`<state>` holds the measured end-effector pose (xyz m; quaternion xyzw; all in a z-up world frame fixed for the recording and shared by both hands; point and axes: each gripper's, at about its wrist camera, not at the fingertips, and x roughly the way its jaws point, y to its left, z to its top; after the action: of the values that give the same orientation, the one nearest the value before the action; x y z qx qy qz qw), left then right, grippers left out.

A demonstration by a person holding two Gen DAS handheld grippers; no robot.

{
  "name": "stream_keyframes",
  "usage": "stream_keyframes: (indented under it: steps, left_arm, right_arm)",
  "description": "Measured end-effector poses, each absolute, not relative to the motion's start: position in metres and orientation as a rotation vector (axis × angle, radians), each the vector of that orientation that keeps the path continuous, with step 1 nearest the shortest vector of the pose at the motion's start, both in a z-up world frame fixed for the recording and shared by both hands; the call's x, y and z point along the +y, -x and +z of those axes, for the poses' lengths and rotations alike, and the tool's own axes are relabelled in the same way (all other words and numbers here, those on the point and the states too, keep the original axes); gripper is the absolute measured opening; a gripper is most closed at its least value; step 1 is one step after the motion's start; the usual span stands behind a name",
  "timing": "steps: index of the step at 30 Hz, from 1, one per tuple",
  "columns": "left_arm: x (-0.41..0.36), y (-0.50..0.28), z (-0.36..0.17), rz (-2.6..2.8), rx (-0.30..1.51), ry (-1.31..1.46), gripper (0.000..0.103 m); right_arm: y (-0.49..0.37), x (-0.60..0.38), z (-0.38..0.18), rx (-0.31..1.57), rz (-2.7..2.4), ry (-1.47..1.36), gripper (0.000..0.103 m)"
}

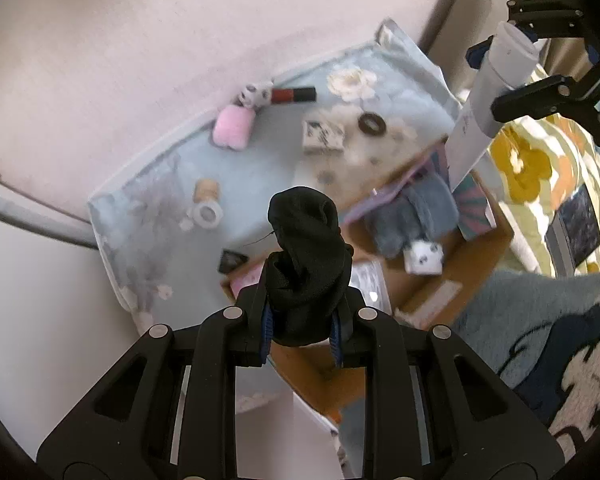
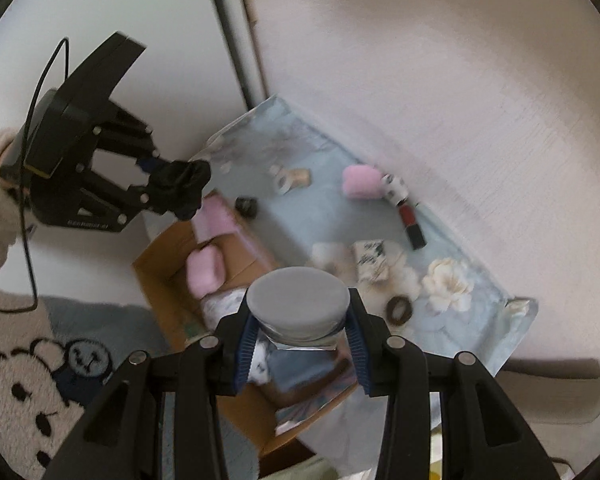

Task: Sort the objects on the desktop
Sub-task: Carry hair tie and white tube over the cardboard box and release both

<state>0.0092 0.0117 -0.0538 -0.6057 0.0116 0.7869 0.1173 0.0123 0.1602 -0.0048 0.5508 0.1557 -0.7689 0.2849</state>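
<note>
Desktop objects are mid-sort: left tongs (image 1: pixel 300 320) are clamped on a black sock (image 1: pixel 306 264) and right tongs (image 2: pixel 300 344) grip a white tube (image 2: pixel 298 300), both aloft over the cardboard box (image 2: pixel 160 276), probably for dropping. Others lie on the tabletop (image 2: pixel 324 208).

My left wrist camera looks down along my left claw (image 1: pixel 300 320) from well above the desk (image 1: pixel 260 184), which lies beyond the claw tips. My right wrist camera looks down past my right claw (image 2: pixel 300 332) from similar height. Both views share the desk, the cardboard box (image 1: pixel 480 256) and each other's claw, seen off to the side.
</note>
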Motion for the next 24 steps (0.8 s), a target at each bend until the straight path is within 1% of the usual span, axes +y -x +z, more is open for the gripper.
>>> stream_keyframes:
  steps: [11,17,24]
  left_arm:
    - [0.05,-0.044,-0.085,2.237,0.048,1.846,0.019]
    - [0.07,-0.051,-0.108,2.194,0.041,1.886,0.019]
    - [0.071,-0.051,-0.129,2.191,-0.015,1.926,0.019]
  right_arm:
    - [-0.061,0.15,-0.034,0.468,-1.957,-1.525,0.038]
    - [-0.069,0.145,-0.06,0.499,-1.896,-1.571,0.038]
    - [-0.066,0.137,-0.086,0.499,-1.858,-1.597,0.038]
